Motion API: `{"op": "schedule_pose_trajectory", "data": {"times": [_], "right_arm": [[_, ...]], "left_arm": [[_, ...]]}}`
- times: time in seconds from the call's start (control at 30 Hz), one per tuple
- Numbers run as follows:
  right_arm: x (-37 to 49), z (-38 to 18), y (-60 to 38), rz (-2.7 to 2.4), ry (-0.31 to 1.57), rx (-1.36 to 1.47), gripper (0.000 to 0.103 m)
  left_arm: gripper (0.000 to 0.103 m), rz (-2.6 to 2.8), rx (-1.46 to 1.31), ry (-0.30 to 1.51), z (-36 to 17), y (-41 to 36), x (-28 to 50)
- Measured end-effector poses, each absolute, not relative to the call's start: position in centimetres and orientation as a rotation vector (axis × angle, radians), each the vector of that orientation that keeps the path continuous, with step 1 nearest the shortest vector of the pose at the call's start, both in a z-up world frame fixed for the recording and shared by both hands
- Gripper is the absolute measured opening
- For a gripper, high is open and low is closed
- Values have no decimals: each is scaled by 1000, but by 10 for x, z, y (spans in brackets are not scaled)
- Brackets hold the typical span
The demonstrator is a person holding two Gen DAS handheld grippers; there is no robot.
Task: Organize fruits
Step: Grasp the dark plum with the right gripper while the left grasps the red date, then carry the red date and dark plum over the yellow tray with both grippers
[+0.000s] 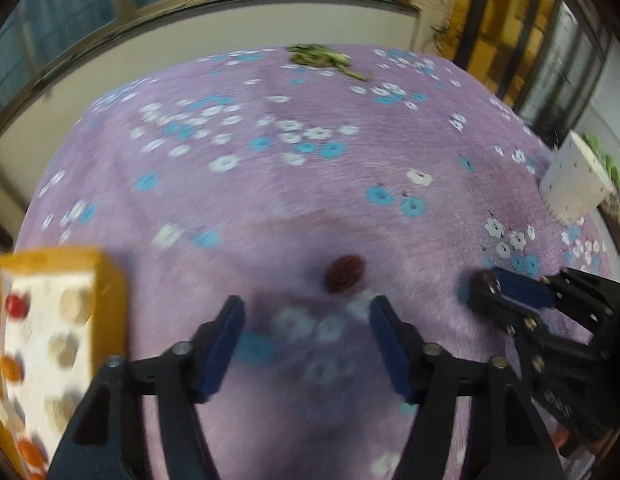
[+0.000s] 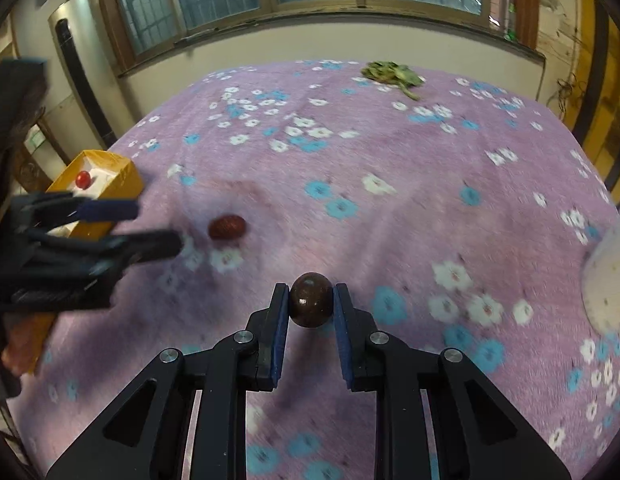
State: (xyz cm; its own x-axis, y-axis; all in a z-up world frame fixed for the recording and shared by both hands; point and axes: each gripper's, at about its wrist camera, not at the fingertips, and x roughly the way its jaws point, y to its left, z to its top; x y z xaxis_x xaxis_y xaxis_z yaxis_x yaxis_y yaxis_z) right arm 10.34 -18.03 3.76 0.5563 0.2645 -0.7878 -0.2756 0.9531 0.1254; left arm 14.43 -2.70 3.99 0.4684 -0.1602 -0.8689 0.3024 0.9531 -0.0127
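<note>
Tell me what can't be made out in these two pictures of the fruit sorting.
- Yellow box: left wrist view, cut off by the frame edge and blurred; its fruits can't be identified.
- White container: right wrist view, mostly out of frame; contents unseen.
- Dark red fruit: blurred; kind unclear.
- Green leafy bunch: too far to identify.
- Right tool: left wrist view, its held brown fruit is hidden.

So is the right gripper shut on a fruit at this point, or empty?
Shut on one: the right gripper has both blue pads pressed against the dark brown round fruit, one on each side.
</note>
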Motion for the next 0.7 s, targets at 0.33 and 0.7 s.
{"op": "schedule_pose_trajectory", "data": {"times": [0.33, 0.7], "right_arm": [[94, 35, -199, 302, 927, 69, 22], [75, 44, -197, 274, 923, 74, 22]], "left_arm": [[28, -348, 197, 1049, 21, -49, 157], [28, -378, 77, 1037, 44, -24, 118]]}}
